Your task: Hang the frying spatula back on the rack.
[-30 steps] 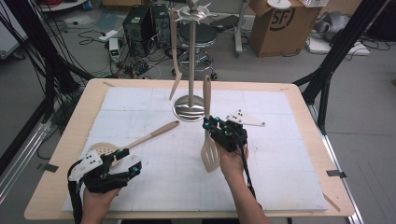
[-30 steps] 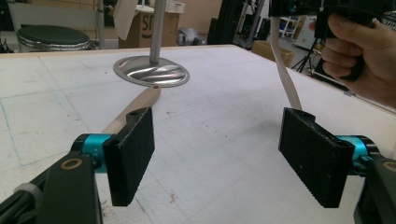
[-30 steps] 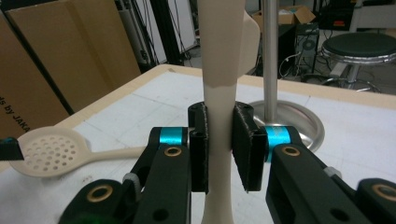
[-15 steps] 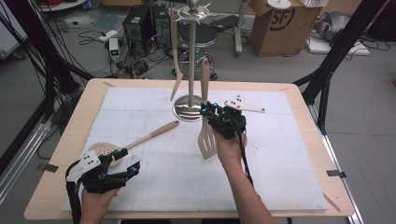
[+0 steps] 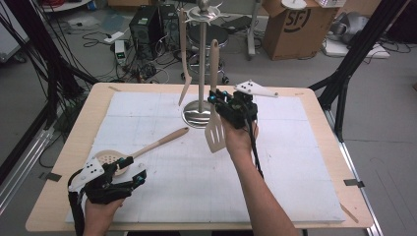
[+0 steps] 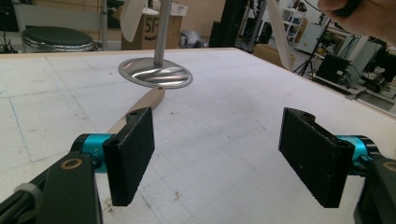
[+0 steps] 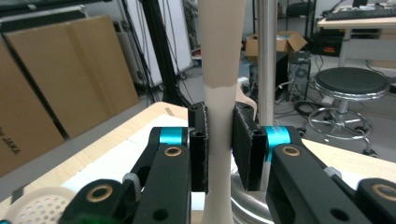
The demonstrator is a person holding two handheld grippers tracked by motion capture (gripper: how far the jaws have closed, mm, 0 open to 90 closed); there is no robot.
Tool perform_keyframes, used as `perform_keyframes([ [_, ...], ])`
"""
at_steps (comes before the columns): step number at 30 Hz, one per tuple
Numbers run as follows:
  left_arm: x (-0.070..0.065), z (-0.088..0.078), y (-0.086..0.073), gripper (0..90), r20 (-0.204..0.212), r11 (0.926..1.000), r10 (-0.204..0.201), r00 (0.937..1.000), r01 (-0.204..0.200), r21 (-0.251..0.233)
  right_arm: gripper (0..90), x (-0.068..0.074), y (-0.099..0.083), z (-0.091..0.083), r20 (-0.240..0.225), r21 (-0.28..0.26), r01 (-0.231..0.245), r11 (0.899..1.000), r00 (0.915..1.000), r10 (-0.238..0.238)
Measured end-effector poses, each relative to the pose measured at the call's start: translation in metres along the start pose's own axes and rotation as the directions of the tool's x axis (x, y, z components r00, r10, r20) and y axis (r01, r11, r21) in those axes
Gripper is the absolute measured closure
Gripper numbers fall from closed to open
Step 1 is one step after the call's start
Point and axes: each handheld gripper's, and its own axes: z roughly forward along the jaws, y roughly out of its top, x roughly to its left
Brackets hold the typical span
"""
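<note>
A metal utensil stand (image 5: pixel 198 117) rises at the back middle of the white mat, with one pale utensil (image 5: pixel 184 64) hanging from its top. My right gripper (image 5: pixel 219 100) is shut on the handle of a pale slotted turner (image 5: pixel 215 133), held upright in the air just right of the stand's pole. In the right gripper view both pads clamp that handle (image 7: pixel 219 88) beside the pole (image 7: pixel 267 60). My left gripper (image 5: pixel 129 172) rests open at the front left, next to a perforated skimmer (image 5: pixel 109 158) with a wooden handle (image 6: pixel 140 106). Nothing lies between the left gripper (image 6: pixel 222 156) pads.
The white mat (image 5: pixel 295 172) covers a wooden table (image 5: pixel 59 162). Behind the table are a round stool (image 7: pixel 352 84), a cardboard box (image 5: pixel 290 24), cables and a computer tower (image 5: pixel 145 24). Black frame legs (image 5: pixel 344 73) stand at both sides.
My right gripper has lifted the turner up off the mat and carried it back toward the stand's pole. The left gripper and the skimmer have stayed put.
</note>
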Motion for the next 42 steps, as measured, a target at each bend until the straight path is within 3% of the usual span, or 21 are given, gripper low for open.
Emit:
perform_keyframes([
  [13,0.003,-0.001,0.000,27.4,-0.001,0.9999,-0.009,1.0000,0.009,-0.008,77.7,-0.004,0.027,0.015,0.029,-0.002,-0.011,1.000,0.9995,0.011],
  [20,0.003,-0.001,0.000,27.4,0.000,0.9999,-0.010,1.0000,0.010,-0.008,77.7,-0.002,0.033,0.022,0.026,0.015,-0.005,1.000,0.9997,0.005],
  [30,0.004,-0.002,0.000,27.4,-0.002,0.9998,-0.015,0.9999,0.015,-0.013,77.7,-0.006,0.037,0.031,0.060,0.045,0.006,0.999,0.9981,-0.009],
  [42,0.006,-0.002,0.000,27.4,-0.006,0.9997,-0.019,0.9998,0.019,-0.013,77.6,-0.010,0.040,0.051,0.073,0.085,0.009,0.996,0.9972,-0.016],
])
